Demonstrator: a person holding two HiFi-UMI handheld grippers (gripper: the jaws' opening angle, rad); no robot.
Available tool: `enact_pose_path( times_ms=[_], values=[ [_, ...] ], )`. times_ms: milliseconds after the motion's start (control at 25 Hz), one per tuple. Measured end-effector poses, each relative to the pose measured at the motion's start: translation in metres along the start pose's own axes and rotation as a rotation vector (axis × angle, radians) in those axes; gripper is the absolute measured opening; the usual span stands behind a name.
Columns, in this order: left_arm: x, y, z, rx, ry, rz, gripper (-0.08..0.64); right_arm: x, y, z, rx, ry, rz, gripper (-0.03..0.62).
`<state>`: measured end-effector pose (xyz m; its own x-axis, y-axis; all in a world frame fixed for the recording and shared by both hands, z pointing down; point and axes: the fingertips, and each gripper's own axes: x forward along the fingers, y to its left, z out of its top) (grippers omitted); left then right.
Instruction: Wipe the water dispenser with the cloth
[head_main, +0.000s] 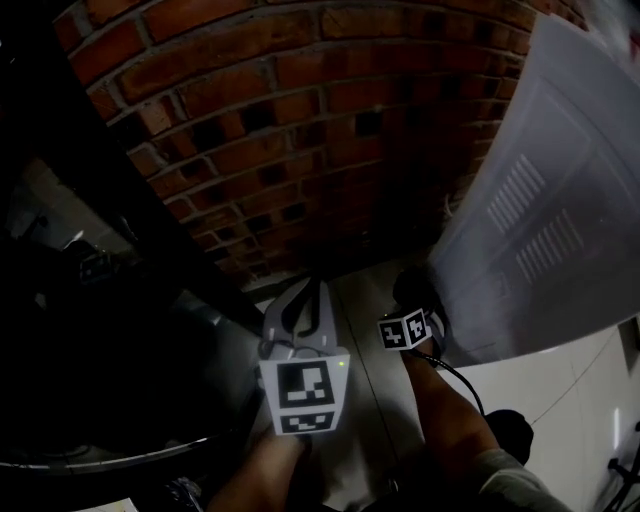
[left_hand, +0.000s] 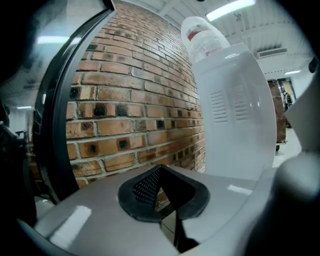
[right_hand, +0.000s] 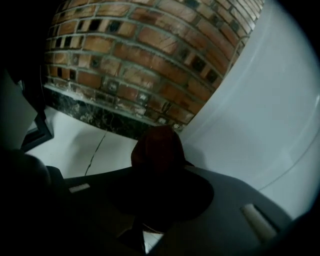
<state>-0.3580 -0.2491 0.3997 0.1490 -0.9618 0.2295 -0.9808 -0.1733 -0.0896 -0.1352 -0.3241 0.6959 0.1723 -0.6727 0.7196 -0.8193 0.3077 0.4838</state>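
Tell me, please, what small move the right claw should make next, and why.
Probably ease the right claw sideways until the cloth presses on the water dispenser. The dark cloth is bunched in the closed jaws, low near the floor, and the dispenser's white side panel stands right beside it, seemingly not yet touched.
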Motion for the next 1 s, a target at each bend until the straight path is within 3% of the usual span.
enact_pose_path(
  times_ms=[520, 680, 840, 1000],
  values=[
    [-0.029, 0.004, -0.008, 0.046, 0.028, 0.020, 0.000, 0.044, 0.027, -0.031, 0.081, 0.062, 0.094, 0.104],
    [-0.033, 0.004, 0.001, 0.039, 0.001, 0.013, 0.000, 0.035, 0.026, -0.025, 0.152, -0.009, 0.144, 0.104],
    [-0.039, 0.007, 0.026, 0.046, -0.063, 0.019, 0.000, 0.005, 0.015, -0.004, 0.126, -0.103, 0.141, 0.104],
    [-0.046, 0.005, 0.038, 0.094, -0.077, 0.007, 0.000, -0.058, -0.002, 0.029, 0.091, -0.257, 0.128, 0.104]
  ],
)
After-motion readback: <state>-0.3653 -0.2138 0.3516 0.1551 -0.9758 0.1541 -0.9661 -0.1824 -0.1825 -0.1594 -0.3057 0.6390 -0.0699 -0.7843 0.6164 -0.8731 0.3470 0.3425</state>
